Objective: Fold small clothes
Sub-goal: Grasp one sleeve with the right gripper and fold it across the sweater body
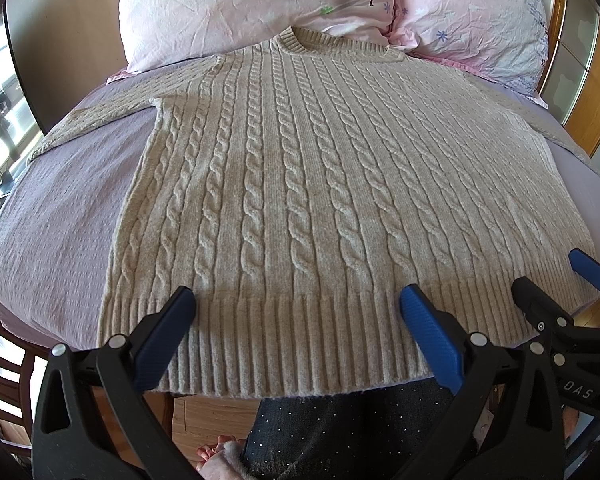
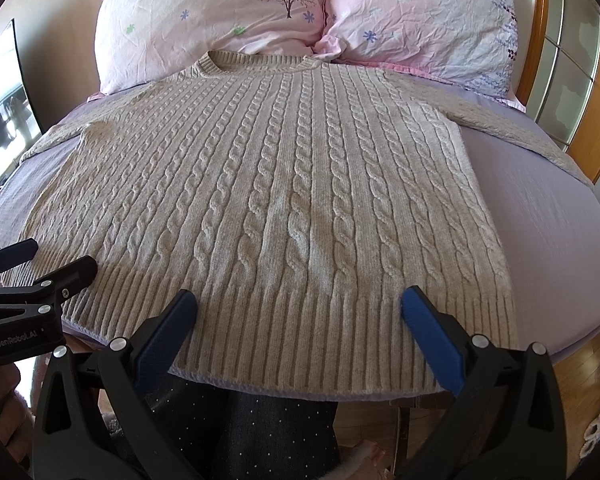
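A beige cable-knit sweater [image 1: 300, 184] lies flat on the bed, collar toward the pillows and ribbed hem at the near edge; it also shows in the right wrist view [image 2: 276, 200]. Its sleeves spread out to both sides. My left gripper [image 1: 298, 300] is open, jaws wide apart over the left part of the hem, holding nothing. My right gripper [image 2: 300, 302] is open over the right part of the hem, holding nothing. The right gripper shows at the right edge of the left wrist view [image 1: 548, 280]; the left gripper shows at the left edge of the right wrist view [image 2: 56, 264].
A lilac sheet [image 1: 60, 216] covers the bed. Two pink pillows [image 1: 252, 4] [image 2: 420, 20] lie behind the collar. A wooden headboard frame [image 2: 540, 32] stands at the right. The person's dark dotted clothing [image 1: 340, 432] and wooden floor are below the bed edge.
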### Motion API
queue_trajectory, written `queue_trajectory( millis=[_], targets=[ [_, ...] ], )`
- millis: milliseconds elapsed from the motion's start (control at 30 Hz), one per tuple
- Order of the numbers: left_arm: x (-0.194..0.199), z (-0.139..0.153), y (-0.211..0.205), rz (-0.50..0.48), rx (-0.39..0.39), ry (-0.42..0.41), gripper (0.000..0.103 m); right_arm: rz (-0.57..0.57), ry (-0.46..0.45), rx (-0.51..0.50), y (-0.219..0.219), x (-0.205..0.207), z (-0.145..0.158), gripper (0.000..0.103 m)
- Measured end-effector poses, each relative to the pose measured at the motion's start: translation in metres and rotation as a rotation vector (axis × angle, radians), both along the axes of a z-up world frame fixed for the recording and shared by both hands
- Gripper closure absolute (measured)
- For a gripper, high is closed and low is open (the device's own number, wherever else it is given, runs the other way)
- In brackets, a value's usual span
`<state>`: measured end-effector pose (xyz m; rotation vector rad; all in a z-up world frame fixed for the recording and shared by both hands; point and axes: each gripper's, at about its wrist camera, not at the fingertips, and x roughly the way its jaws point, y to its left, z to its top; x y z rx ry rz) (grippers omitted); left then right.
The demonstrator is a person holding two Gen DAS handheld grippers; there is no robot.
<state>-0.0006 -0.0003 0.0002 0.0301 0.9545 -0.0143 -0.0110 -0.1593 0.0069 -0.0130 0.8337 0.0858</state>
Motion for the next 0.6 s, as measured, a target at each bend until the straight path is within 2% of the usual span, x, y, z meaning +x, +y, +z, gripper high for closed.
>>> queue_trajectory(
  millis=[33,100,167,267,367,400,467,500,567,600],
  targets=[
    [0.000,0.000,0.000,-0.003,0.001,-0.002,0.002,0.027,-0.027,0.003,-0.001,-0.001,-0.001,0.001],
    [-0.002,-0.001,-0.001,-0.016,0.005,-0.014,0.002,0.089,-0.022,0.021,-0.007,0.004,0.001,0.001],
    [-0.004,-0.001,0.000,-0.031,0.006,-0.032,0.002,0.083,-0.030,0.111,-0.040,0.017,0.011,0.001],
    [-0.004,0.001,-0.001,-0.059,0.008,-0.041,0.002,-0.089,-0.102,0.280,-0.120,0.037,0.043,0.001],
    [0.007,0.007,0.005,-0.085,-0.042,-0.070,0.002,-0.322,-0.106,0.473,-0.224,0.063,0.057,0.002],
    [0.011,0.010,0.007,-0.092,-0.067,-0.087,0.002,-0.380,-0.119,0.519,-0.256,0.072,0.059,0.004],
    [0.019,0.016,0.014,-0.087,-0.111,-0.128,0.002,-0.503,-0.141,0.556,-0.308,0.088,0.058,0.026],
    [0.024,0.020,0.020,-0.071,-0.129,-0.157,0.002,-0.587,-0.133,0.551,-0.335,0.098,0.055,0.029],
    [0.034,0.028,0.031,-0.033,-0.142,-0.194,0.002,-0.701,-0.117,0.555,-0.377,0.116,0.047,0.044],
    [0.041,0.033,0.040,-0.003,-0.148,-0.208,0.002,-0.751,-0.104,0.553,-0.396,0.123,0.041,0.046]
  ],
)
